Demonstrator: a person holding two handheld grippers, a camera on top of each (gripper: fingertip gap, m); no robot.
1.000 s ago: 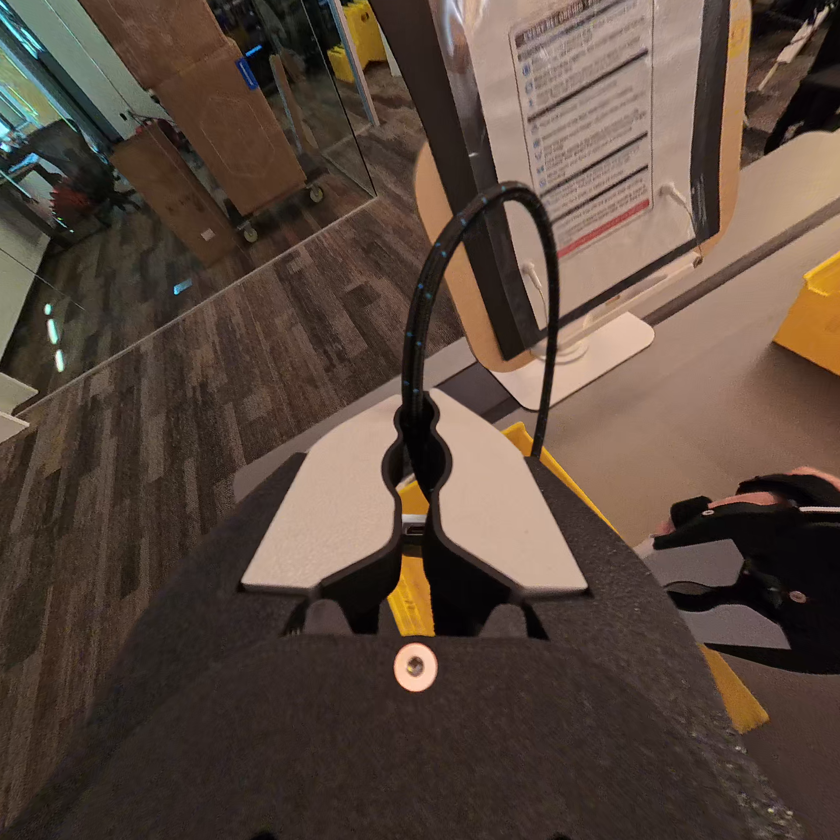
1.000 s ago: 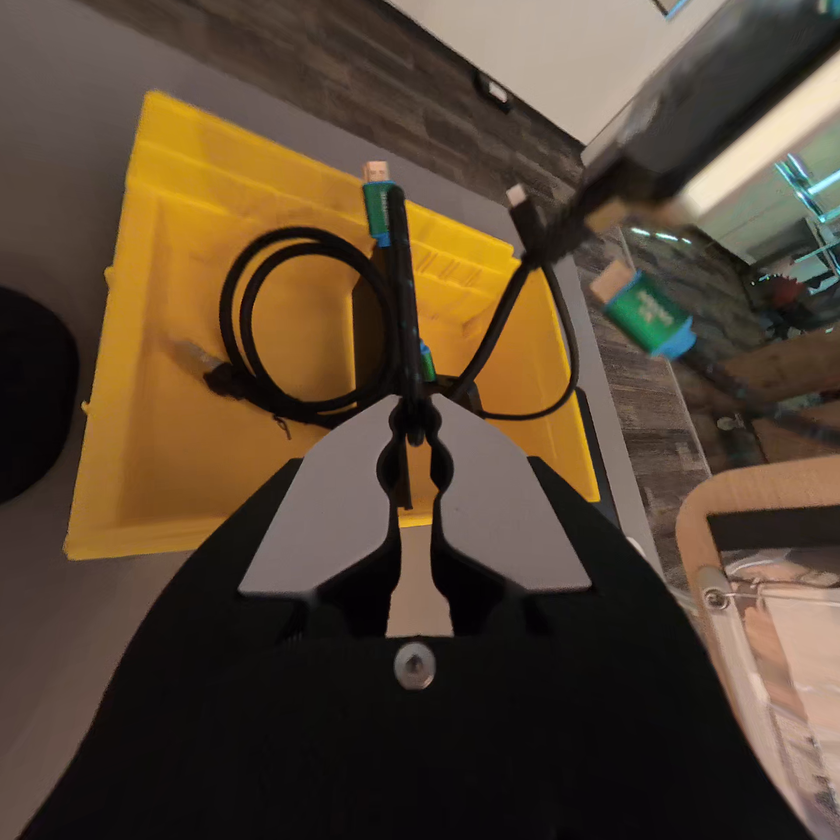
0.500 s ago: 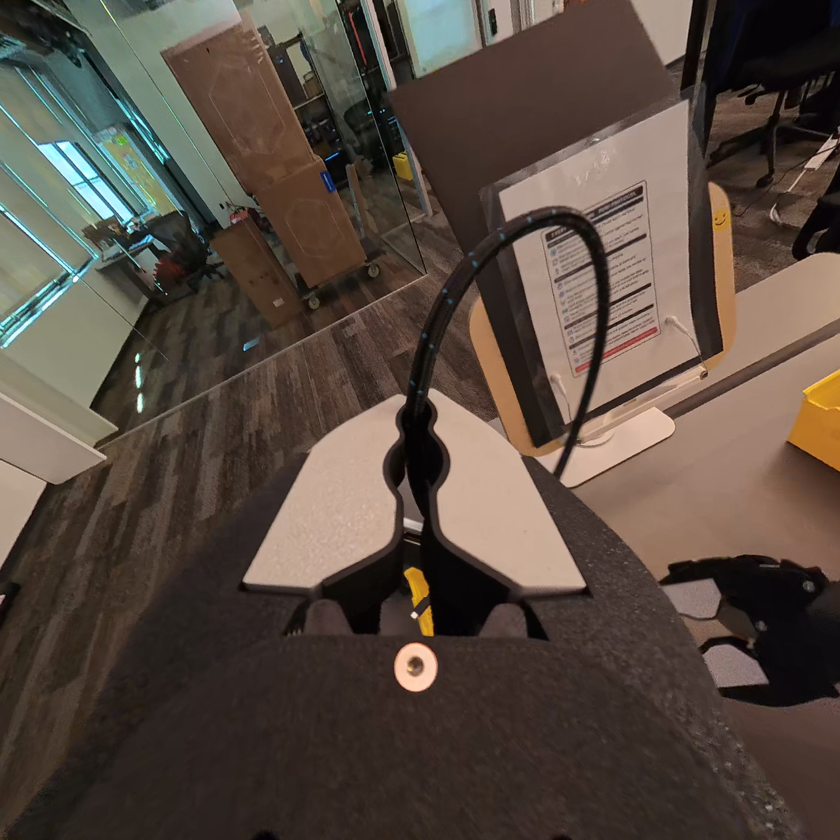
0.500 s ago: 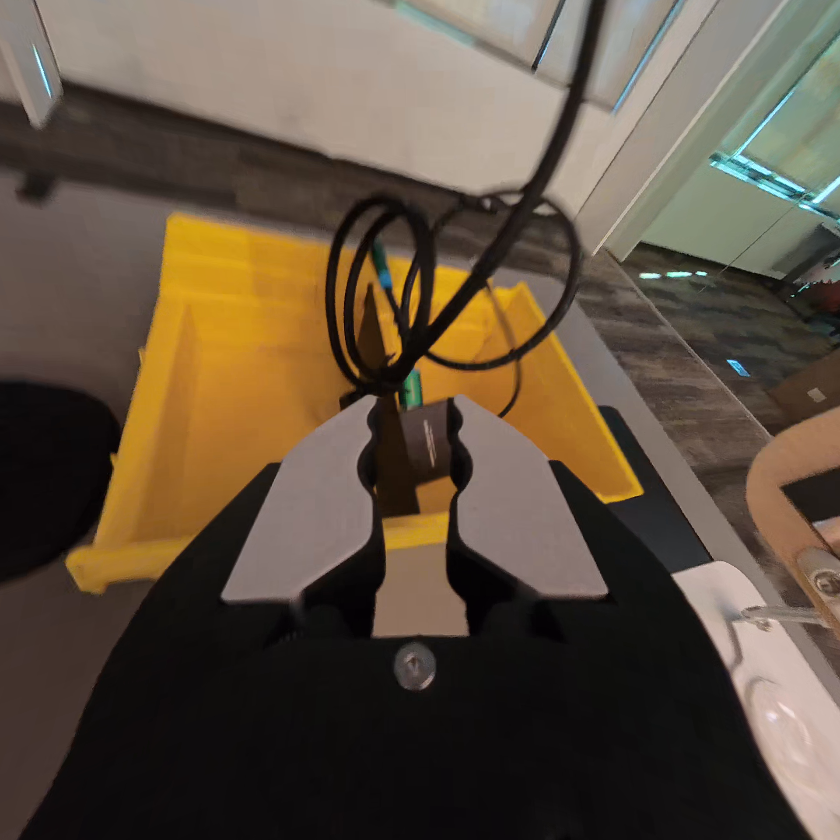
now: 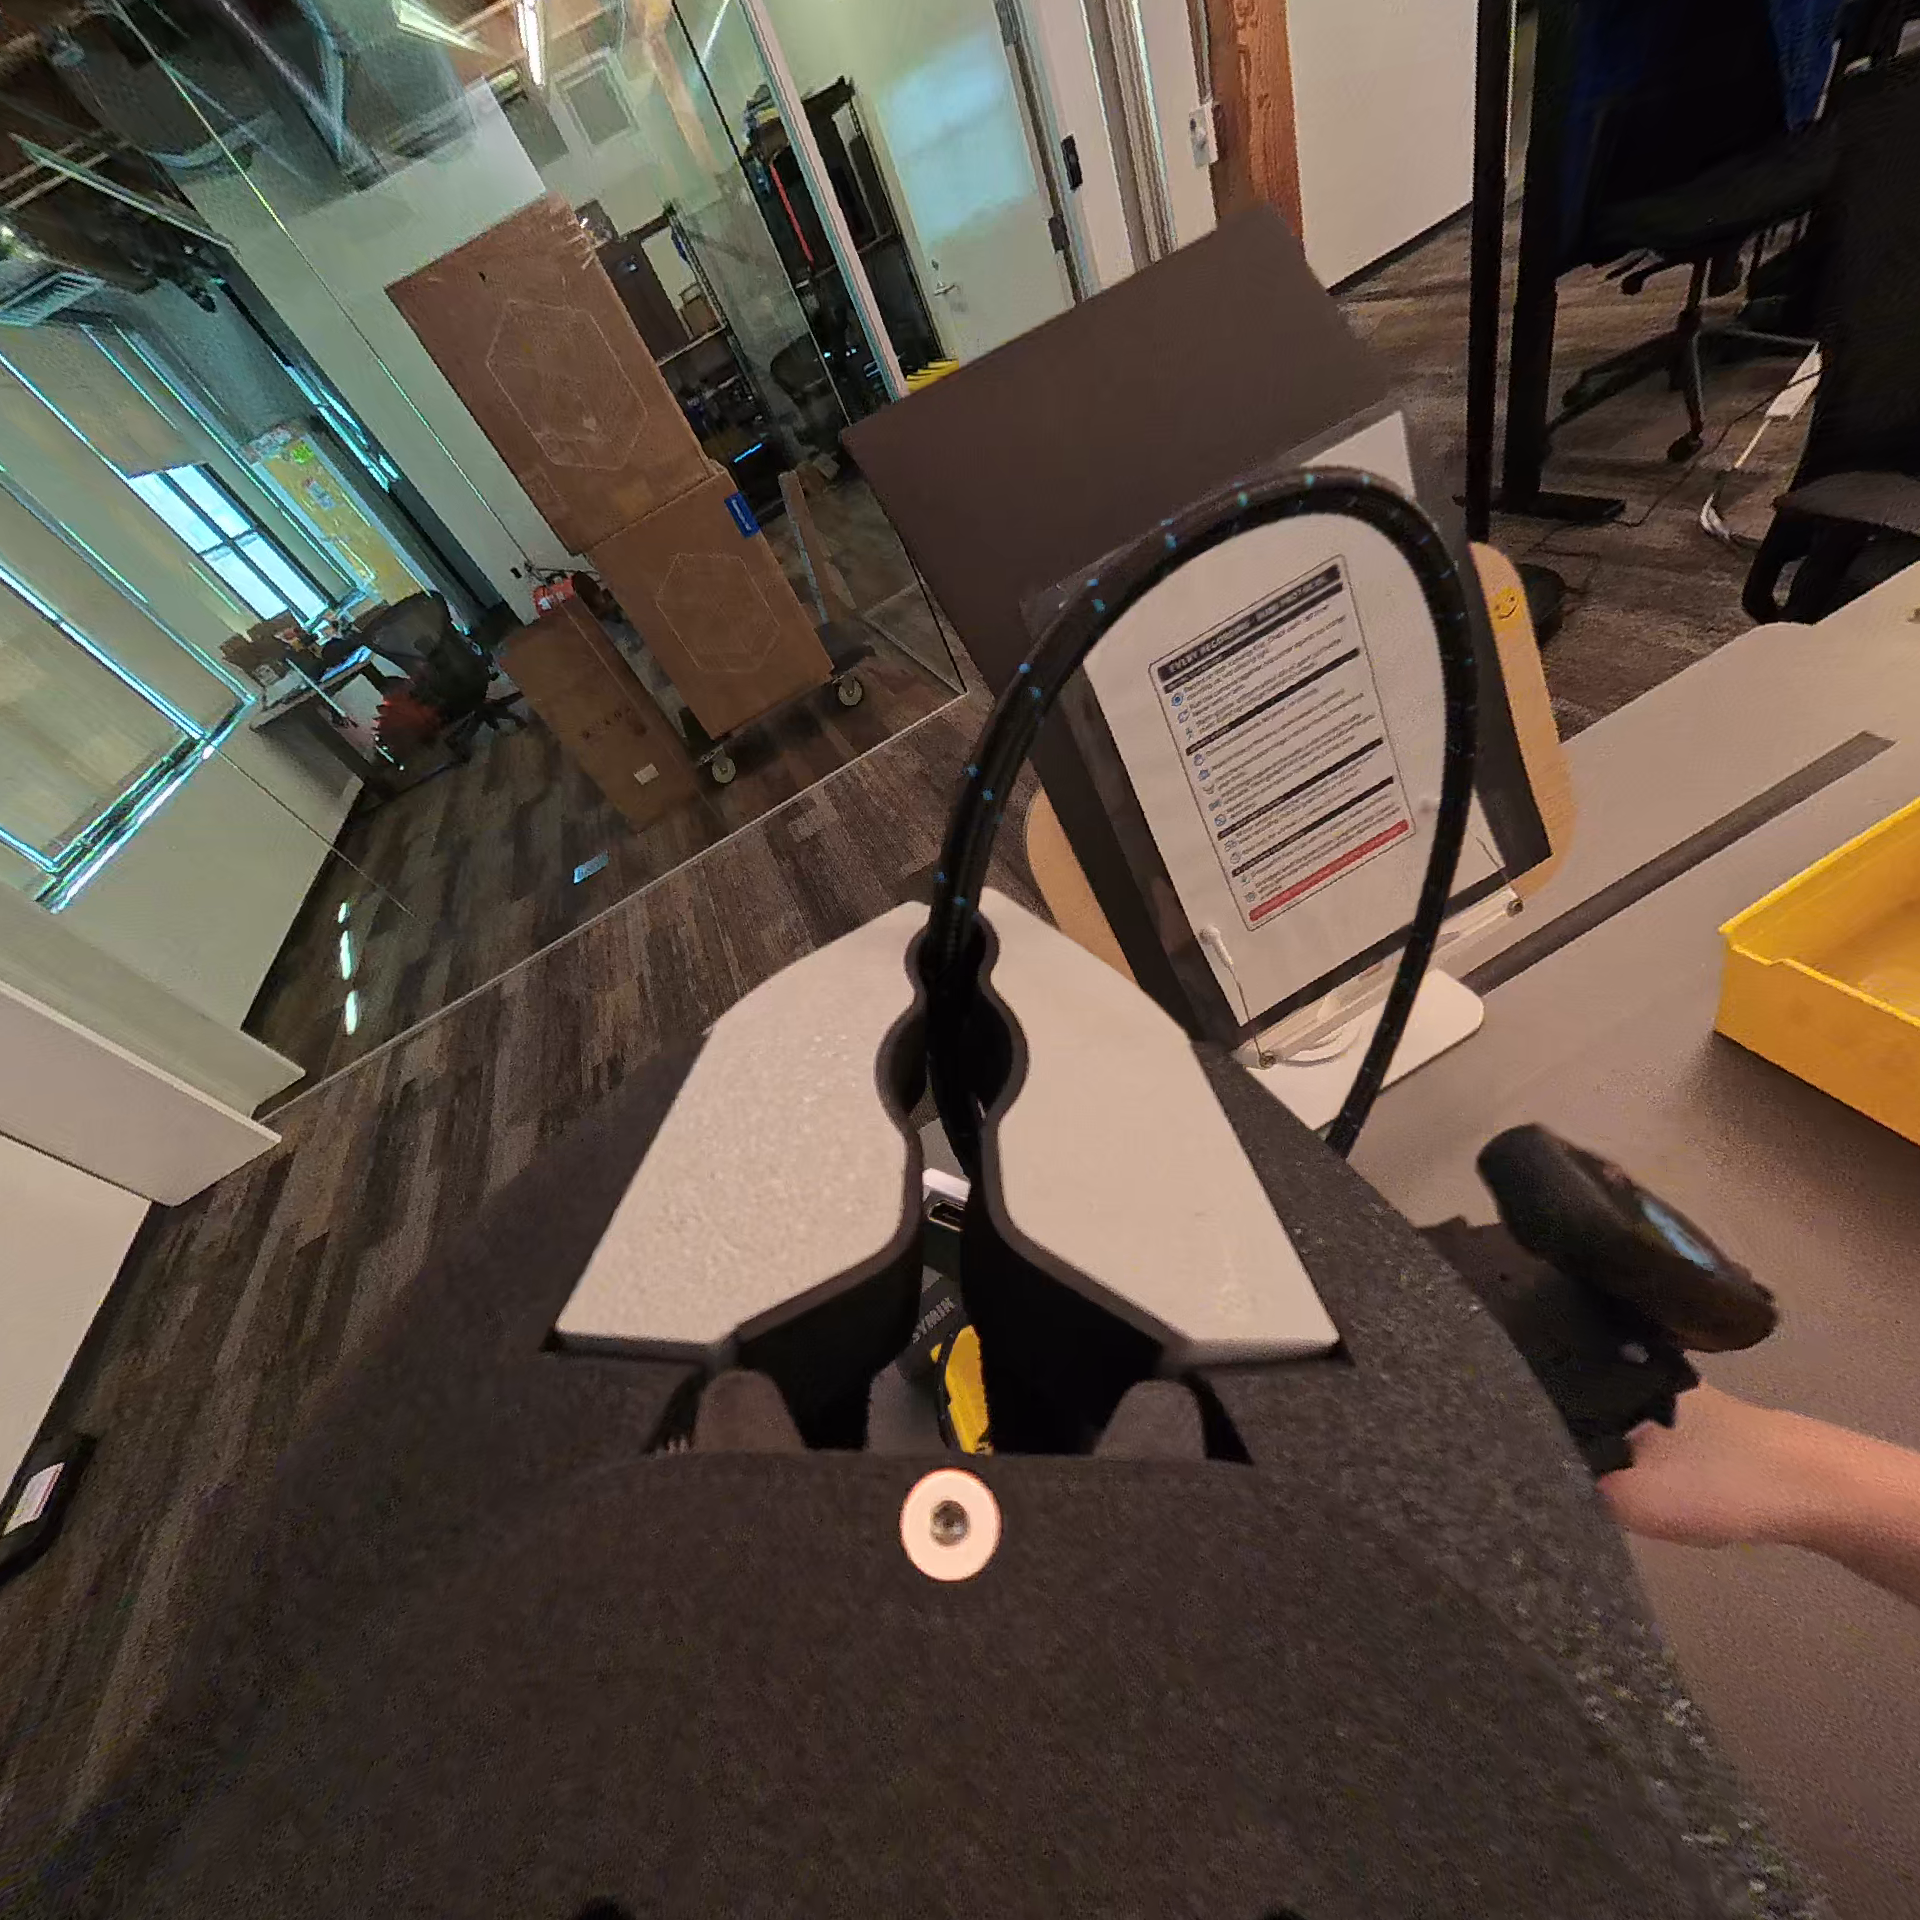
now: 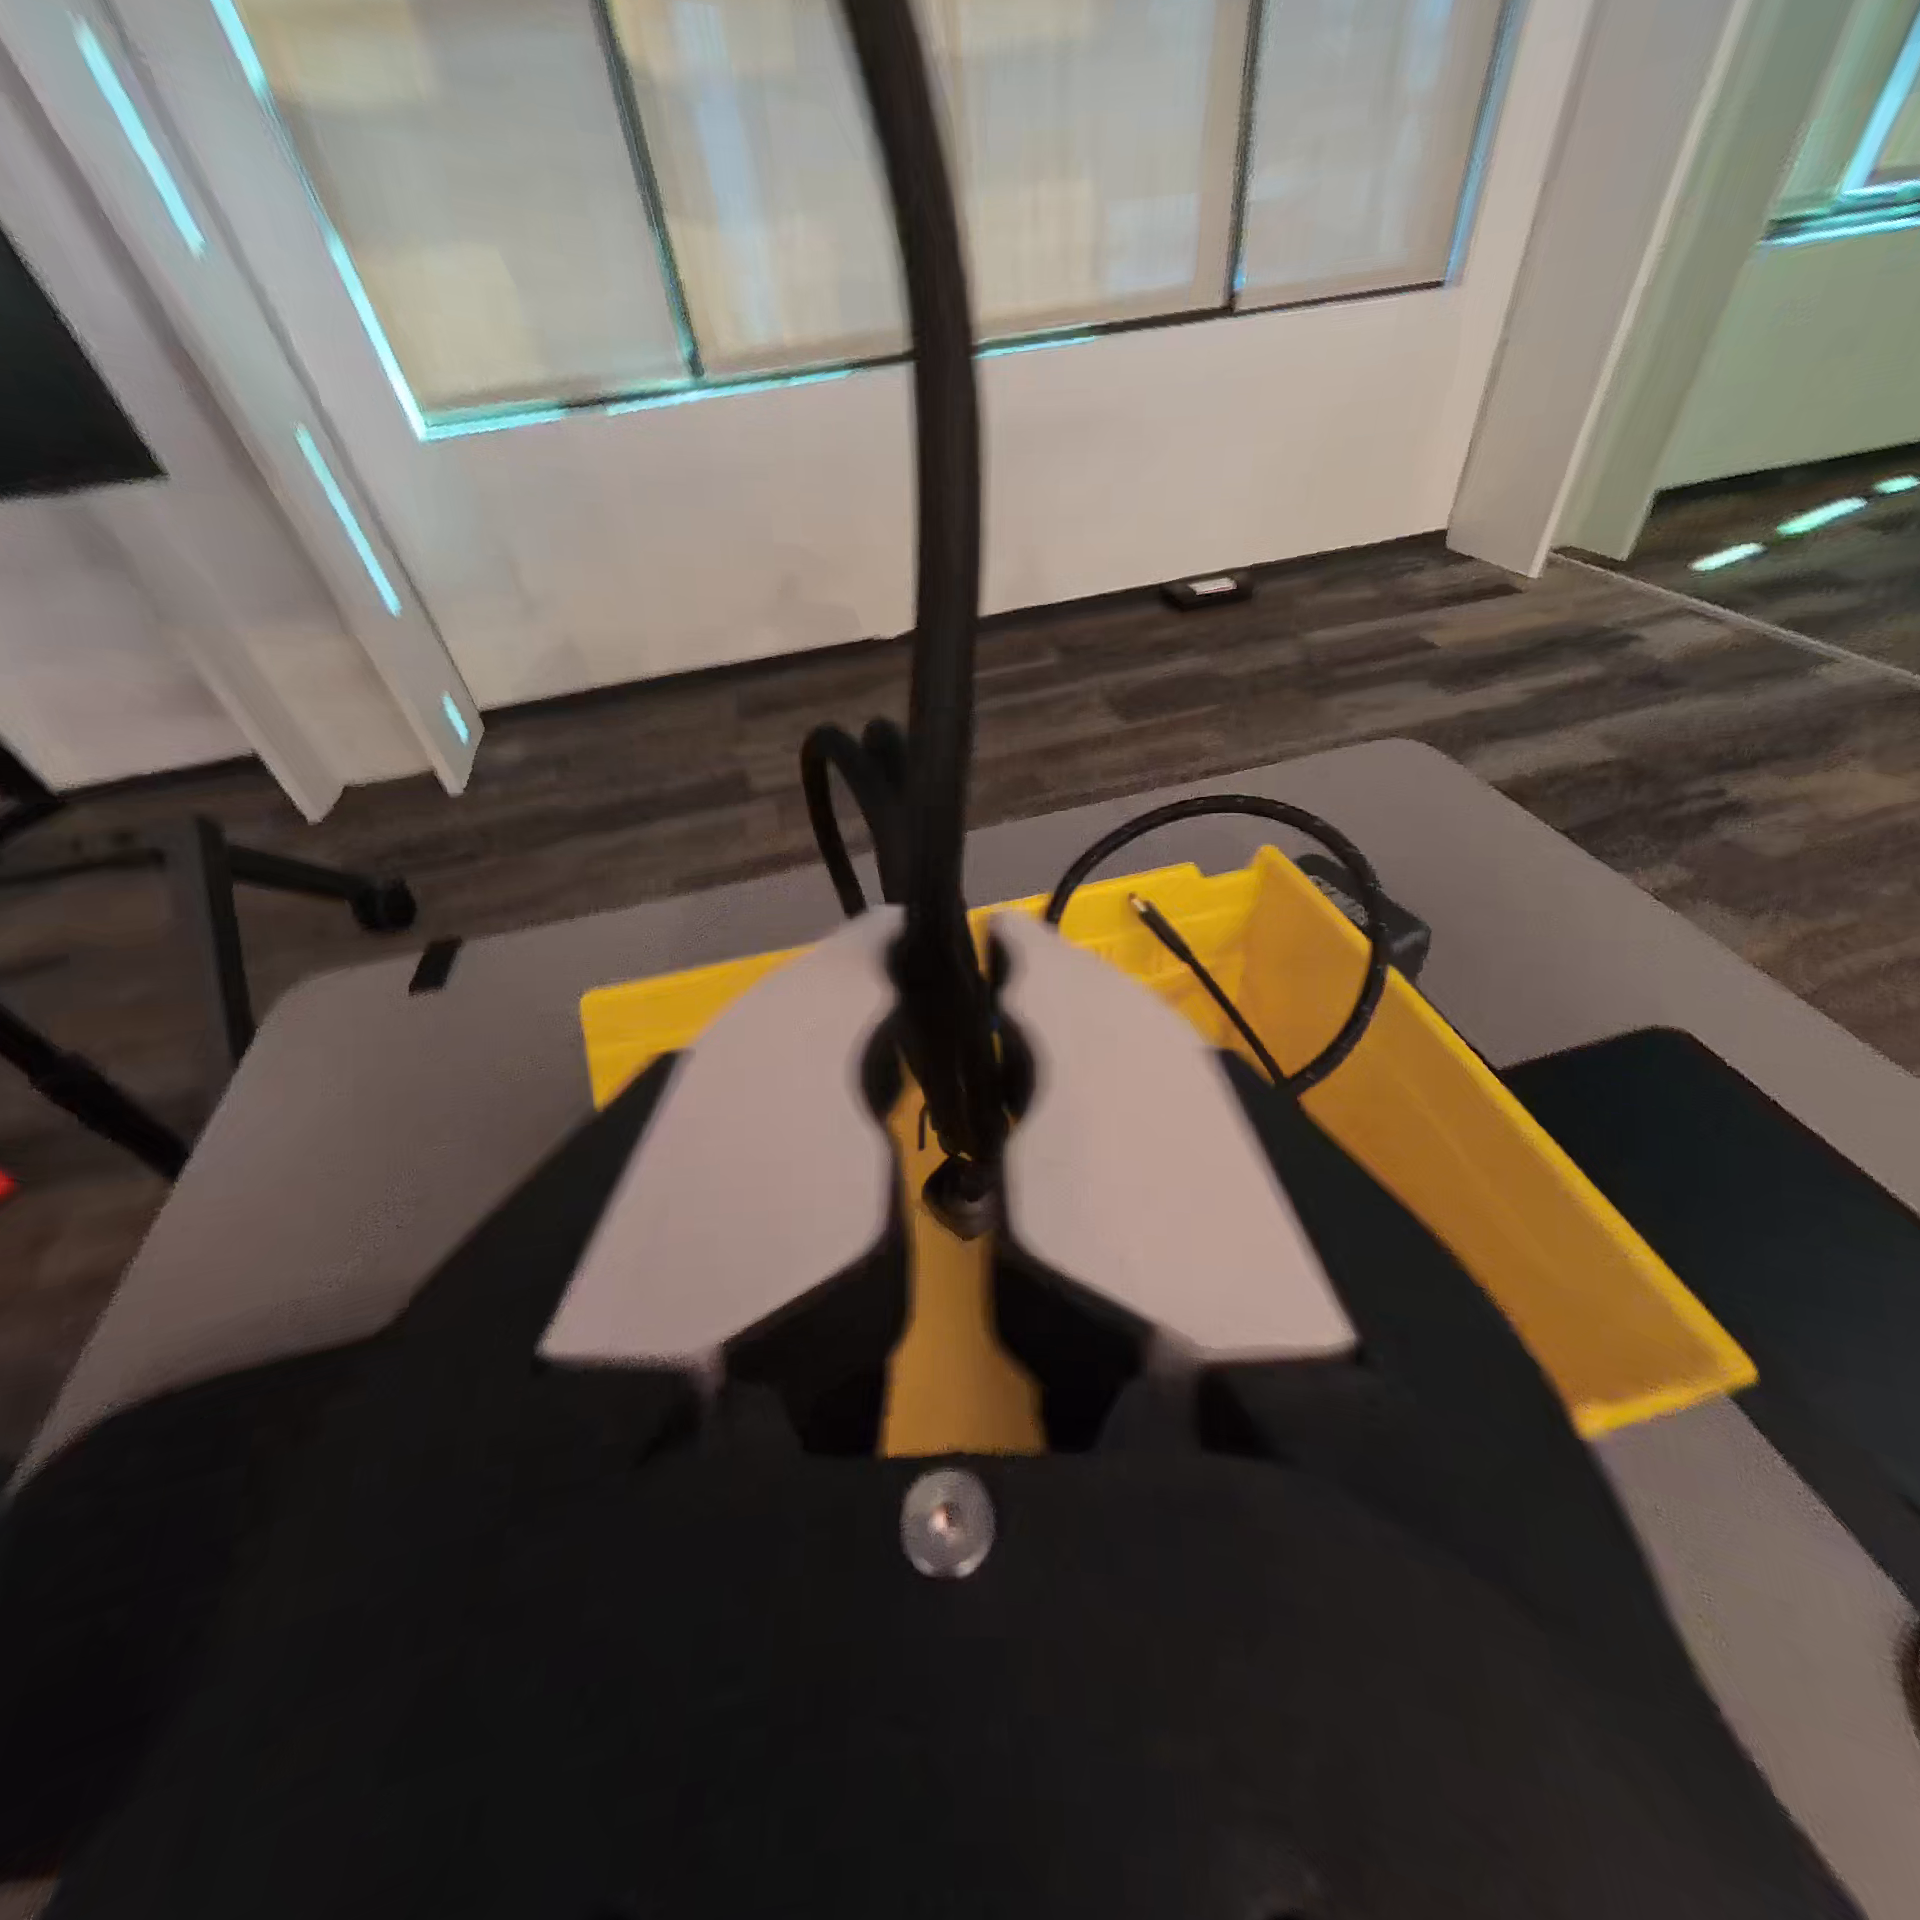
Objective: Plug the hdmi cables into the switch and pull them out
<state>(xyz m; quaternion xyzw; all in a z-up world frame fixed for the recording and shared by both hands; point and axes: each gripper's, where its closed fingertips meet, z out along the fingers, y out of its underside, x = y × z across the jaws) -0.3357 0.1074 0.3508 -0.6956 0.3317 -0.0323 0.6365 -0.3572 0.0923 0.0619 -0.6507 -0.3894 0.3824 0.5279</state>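
Now both the left gripper (image 5: 954,997) and right gripper (image 6: 943,971) clamp the braided cable (image 5: 1195,540) above the yellow bin (image 6: 1475,1164), and tugging apart could tangle its loops.

Open-plan office, w/ a bit of storeroom feel. Glass partitions (image 5: 343,343) split off side rooms; behind them stacked cardboard boxes (image 5: 623,488) on a wheeled dolly, plus metal shelving (image 5: 821,260). Dark plank-pattern carpet tiles (image 5: 582,935) across the floor in both views. Grey desks (image 5: 1704,810) w/ rounded corners, black office chairs (image 5: 1704,239) on castors near them, another chair (image 5: 442,665) at a far desk by the windows. Printed sheet in a clear stand (image 5: 1288,748) on the desk. Right wrist view: white-framed interior windows (image 6: 790,197), white walls, a chair base (image 6: 312,883) on castors.
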